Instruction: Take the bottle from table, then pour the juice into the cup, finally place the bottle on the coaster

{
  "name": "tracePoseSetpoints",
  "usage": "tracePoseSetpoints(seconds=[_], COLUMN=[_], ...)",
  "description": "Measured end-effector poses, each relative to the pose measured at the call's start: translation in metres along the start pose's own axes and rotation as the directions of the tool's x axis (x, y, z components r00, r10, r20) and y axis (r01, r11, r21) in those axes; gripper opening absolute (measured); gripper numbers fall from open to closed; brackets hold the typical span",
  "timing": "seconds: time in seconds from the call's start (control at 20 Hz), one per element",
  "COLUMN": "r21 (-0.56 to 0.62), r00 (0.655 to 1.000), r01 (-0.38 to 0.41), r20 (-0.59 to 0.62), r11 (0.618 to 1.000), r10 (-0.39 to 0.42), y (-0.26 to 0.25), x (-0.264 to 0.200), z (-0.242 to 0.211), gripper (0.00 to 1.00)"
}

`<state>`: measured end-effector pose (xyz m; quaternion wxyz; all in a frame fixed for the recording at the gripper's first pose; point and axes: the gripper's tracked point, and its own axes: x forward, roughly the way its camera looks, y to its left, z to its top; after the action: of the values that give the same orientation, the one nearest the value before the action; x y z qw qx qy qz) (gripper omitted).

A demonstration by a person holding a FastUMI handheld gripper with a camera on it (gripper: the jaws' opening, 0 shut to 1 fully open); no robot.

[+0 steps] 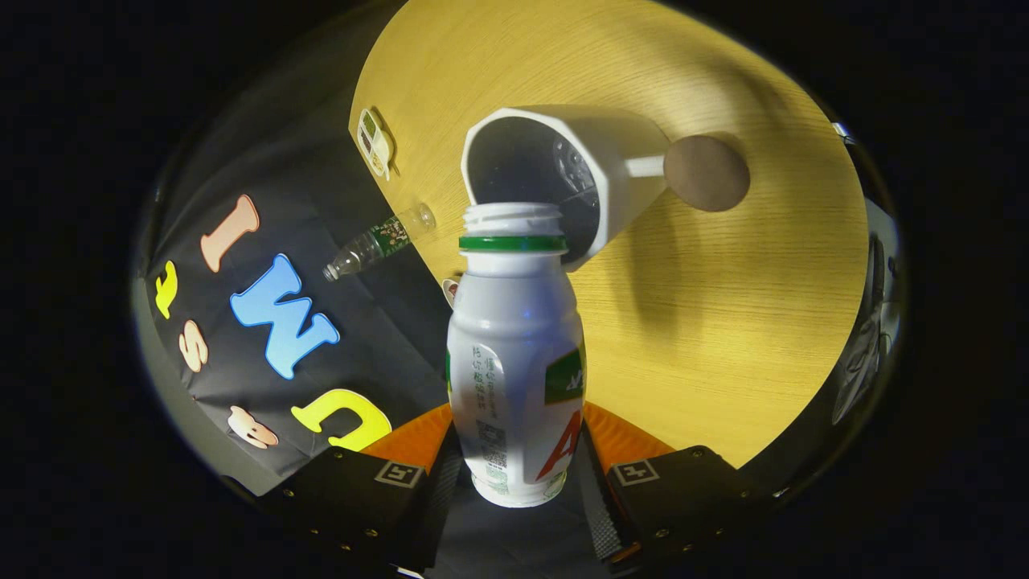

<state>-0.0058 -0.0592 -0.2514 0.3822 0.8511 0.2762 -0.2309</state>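
Gripper (514, 474) clamped on white bottle (514, 362), both fingers pressing its lower sides at bottom centre of frame. Bottle uncapped, long axis running up the frame, open mouth with green neck ring pointing at white cup (599, 173) just beyond, mouth almost at cup rim. Round brown coaster (706, 173) right of cup, by its handle. Yellow wooden table (723, 322) behind. Clear plastic bottle (378, 241) and small white item (375, 143) near table edge, upper left.
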Motion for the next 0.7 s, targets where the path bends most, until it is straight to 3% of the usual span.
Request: tracePoseSetpoints(seconds=[0.7], r21=[-0.095], r00=[1.000], r01=[0.015], r20=[0.001], r11=[0.995], r10=[-0.015], y=[-0.011], x=[0.003], z=[0.000], gripper=[0.70])
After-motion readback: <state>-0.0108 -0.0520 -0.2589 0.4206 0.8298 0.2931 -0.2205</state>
